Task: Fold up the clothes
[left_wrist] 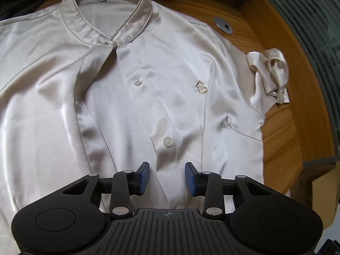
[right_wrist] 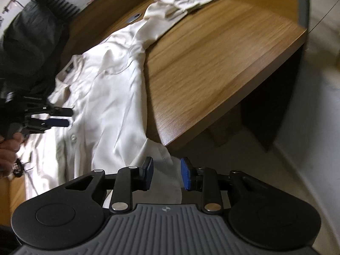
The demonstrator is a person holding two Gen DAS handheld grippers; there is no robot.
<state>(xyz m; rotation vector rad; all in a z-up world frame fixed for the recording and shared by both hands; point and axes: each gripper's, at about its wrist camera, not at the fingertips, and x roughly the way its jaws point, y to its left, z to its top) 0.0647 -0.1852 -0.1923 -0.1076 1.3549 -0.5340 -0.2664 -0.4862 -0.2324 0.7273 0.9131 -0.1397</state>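
Observation:
A cream satin shirt (left_wrist: 131, 85) lies face up on the wooden table (left_wrist: 276, 127), collar far, placket partly buttoned, and its short sleeve (left_wrist: 269, 72) is bunched at the right. My left gripper (left_wrist: 167, 178) hovers over the lower placket, open, with only flat cloth beneath its blue pads. In the right wrist view the shirt (right_wrist: 110, 97) runs along the table (right_wrist: 212, 53), and its hem corner (right_wrist: 161, 148) hangs off the near edge. My right gripper (right_wrist: 166, 174) is open at that corner, cloth showing between the jaws without being pinched. The left gripper (right_wrist: 69, 117) shows over the shirt's front.
A grey cable grommet (left_wrist: 223, 24) sits in the tabletop beyond the sleeve. A dark bundle (right_wrist: 27, 42) rests at the table's far left, and a hand (right_wrist: 8, 148) holds the left tool. Pale floor (right_wrist: 308, 127) lies beyond the table's edge.

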